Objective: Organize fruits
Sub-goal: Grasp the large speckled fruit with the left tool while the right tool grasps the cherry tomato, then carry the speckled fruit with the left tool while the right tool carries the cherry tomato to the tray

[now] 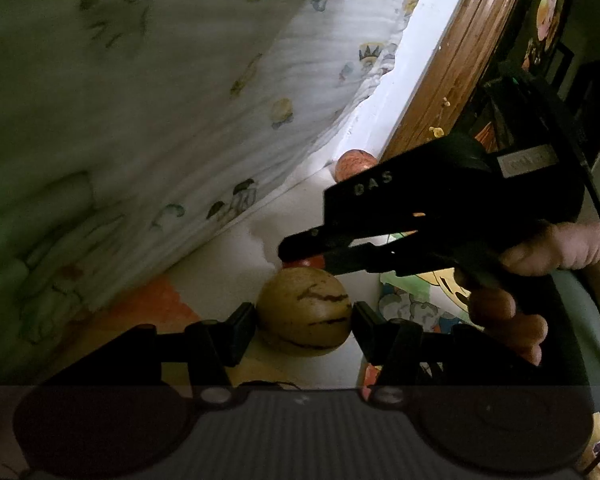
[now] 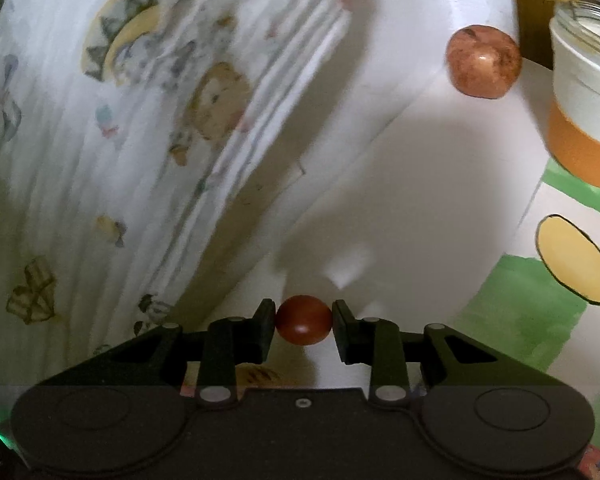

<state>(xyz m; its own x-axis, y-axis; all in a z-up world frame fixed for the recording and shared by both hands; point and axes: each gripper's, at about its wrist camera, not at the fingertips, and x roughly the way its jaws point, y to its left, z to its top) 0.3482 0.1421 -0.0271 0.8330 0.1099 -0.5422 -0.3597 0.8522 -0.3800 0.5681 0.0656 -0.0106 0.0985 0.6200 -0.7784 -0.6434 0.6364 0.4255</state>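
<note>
The fingers (image 2: 266,330) of the right gripper (image 2: 304,326) sit tight on a small red fruit (image 2: 304,325), one pad on each side, with only a little gap between them; the fruit looks held. The left gripper (image 1: 305,318) has its fingers (image 1: 242,326) about half open around a round yellow fruit with dark stripes (image 1: 305,312); the pads touch its two sides or sit just beside them, and it is hard to tell if they squeeze; the fruit seems to rest on the mat.

In the left view the right gripper reaches in from the right, just behind the yellow fruit, and a hand (image 1: 540,280) holds its handle. Under both fruits lies a white mat with cartoon pictures (image 2: 420,184). Farther back, near the white wall, sits an orange speckled fruit (image 2: 483,62), well apart from the other two. Just beside it stands a jar with an orange band (image 2: 584,120). A white cloth with little drawings (image 2: 140,120) hangs on the left.

The job looks to be only starting; no fruit sits in a bowl or a tidy row yet, and no basket shows. Two fruits are in the grippers and one waits untouched.

Count: three fruits, one red, one yellow, one orange; two grippers; one jar; one cloth; one mat.
</note>
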